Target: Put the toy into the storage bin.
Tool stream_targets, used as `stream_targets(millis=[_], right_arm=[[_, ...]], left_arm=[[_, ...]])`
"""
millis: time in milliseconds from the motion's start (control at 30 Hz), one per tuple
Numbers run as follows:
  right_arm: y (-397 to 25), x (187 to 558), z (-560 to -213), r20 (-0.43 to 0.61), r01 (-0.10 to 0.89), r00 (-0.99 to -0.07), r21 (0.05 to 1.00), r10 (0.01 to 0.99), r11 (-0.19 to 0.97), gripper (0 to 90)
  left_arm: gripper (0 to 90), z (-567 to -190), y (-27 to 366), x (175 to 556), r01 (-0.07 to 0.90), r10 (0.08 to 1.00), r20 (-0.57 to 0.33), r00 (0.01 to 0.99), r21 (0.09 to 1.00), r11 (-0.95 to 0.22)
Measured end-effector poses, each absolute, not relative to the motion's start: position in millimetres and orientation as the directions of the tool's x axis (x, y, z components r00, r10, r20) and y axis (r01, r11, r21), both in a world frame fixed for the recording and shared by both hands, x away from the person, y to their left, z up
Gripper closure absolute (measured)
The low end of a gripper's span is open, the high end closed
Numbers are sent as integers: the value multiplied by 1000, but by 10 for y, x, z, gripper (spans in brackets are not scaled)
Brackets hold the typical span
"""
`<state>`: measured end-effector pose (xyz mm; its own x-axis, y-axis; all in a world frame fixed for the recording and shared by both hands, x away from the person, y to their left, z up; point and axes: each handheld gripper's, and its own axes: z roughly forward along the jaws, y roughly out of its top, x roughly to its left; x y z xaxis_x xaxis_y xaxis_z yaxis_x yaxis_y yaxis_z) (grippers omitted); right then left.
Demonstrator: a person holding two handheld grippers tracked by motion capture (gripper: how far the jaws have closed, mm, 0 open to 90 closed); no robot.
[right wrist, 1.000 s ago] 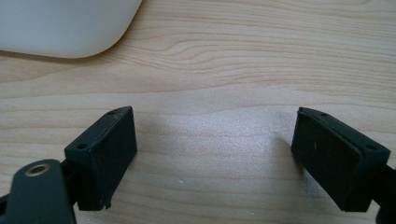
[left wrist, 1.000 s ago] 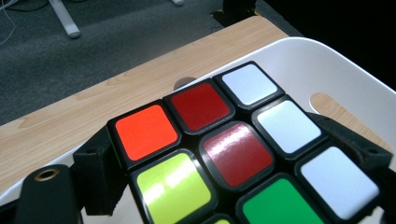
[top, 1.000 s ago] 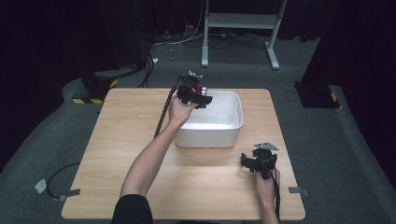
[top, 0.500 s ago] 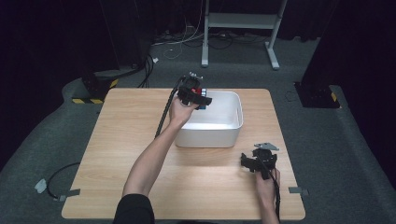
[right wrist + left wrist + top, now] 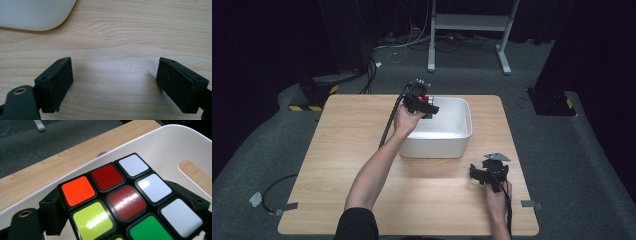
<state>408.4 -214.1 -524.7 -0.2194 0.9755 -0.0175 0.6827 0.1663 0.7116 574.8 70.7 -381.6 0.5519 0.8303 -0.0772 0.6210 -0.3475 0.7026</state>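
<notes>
Bare table [image 5: 362, 150] lies open left of the white bin [image 5: 452, 145], whose walls block low passage mid-table.

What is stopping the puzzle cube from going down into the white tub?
Nothing visible. The left gripper holds the puzzle cube between its jaws, just over the white tub near its far left corner. The tub's inside looks bare below it.

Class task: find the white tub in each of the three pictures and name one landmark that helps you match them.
High view: white tub, table centre, far half.
Left gripper view: its rim arcs behind the held puzzle cube.
Right gripper view: one rounded corner, top left.
Shared landmark: the wooden table.
</notes>
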Motion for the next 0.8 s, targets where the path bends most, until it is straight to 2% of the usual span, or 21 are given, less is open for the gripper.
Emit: stream_targets(millis=[800], right_arm=[[-2140,4080,-5246,-22,680,-226,712,974,174,140]], left_arm=[[155,-3784,690,5600,633,827,-90,555,691,-349]])
